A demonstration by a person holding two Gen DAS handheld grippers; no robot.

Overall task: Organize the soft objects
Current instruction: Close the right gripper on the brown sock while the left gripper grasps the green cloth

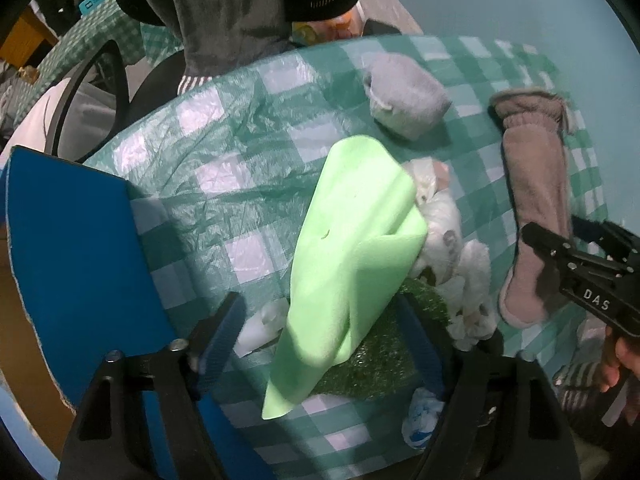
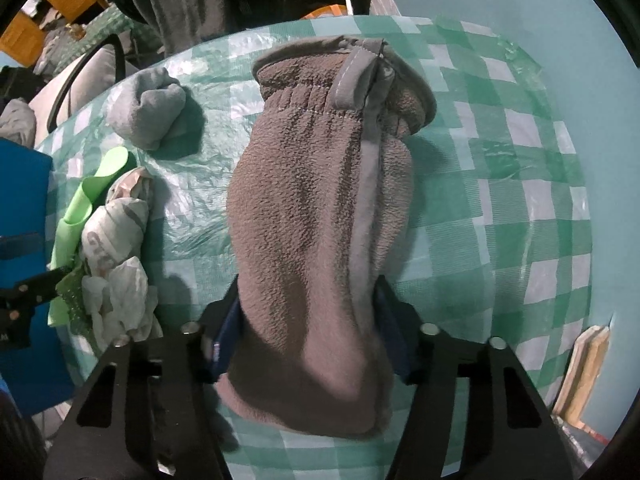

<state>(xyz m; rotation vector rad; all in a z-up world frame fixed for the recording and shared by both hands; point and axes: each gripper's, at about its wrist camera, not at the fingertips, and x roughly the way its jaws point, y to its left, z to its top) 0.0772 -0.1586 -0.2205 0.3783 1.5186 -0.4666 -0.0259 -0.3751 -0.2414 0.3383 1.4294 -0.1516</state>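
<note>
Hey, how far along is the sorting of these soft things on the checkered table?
Nothing looks sorted yet. In hand: the right gripper is shut on the brown fleece mitten, and the left gripper straddles the light green cloth without visibly pinching it. Left: the grey rolled sock and the crumpled white plastic bags still lie loose.

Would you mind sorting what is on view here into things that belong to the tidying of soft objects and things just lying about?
For the job: brown fleece mitten, light green cloth, grey rolled sock, white crumpled bag, dark green scouring pad.

Lying about: blue board, checked tablecloth, office chair.
</note>
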